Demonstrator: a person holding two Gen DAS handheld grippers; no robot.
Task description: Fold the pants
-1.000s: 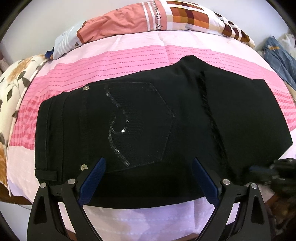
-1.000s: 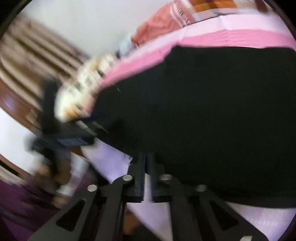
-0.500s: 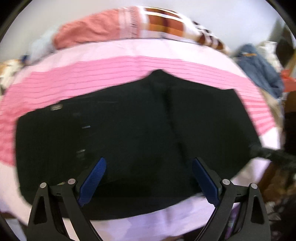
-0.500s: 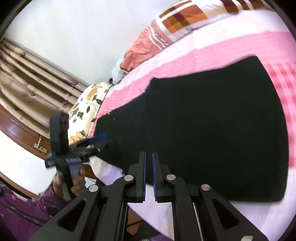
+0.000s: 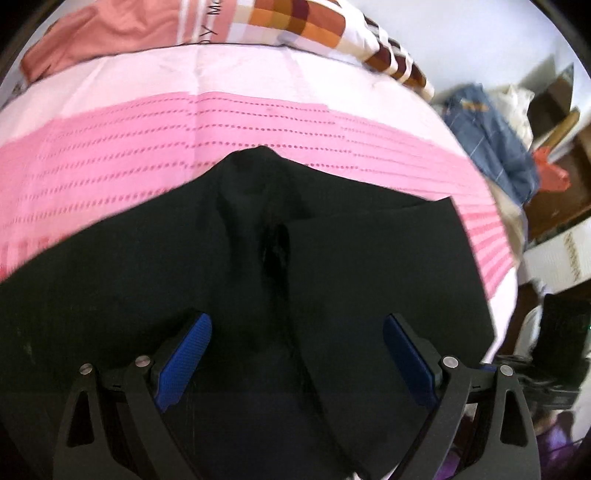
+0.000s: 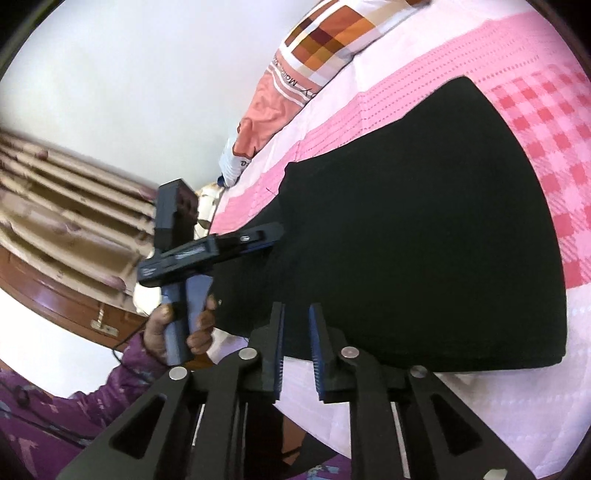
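Note:
Black pants (image 5: 332, 266) lie folded flat on the pink bedspread (image 5: 147, 140); they also show in the right wrist view (image 6: 424, 221). My left gripper (image 5: 297, 336) is wide open and empty, low over the middle of the pants near the crotch seam. In the right wrist view the left gripper (image 6: 258, 236) hovers over the pants' left edge. My right gripper (image 6: 295, 332) has its jaws a narrow gap apart, holding nothing, at the near edge of the pants.
A patchwork pillow (image 5: 258, 26) lies at the far side of the bed. A blue garment (image 5: 491, 140) and boxes (image 5: 557, 251) sit at the right. A wooden bed frame (image 6: 55, 295) and beige curtain (image 6: 55, 206) are at the left.
My left gripper has moved right along the pants, from over the back pocket to the crotch seam. My right gripper has opened a little from shut and pulled back from the cloth.

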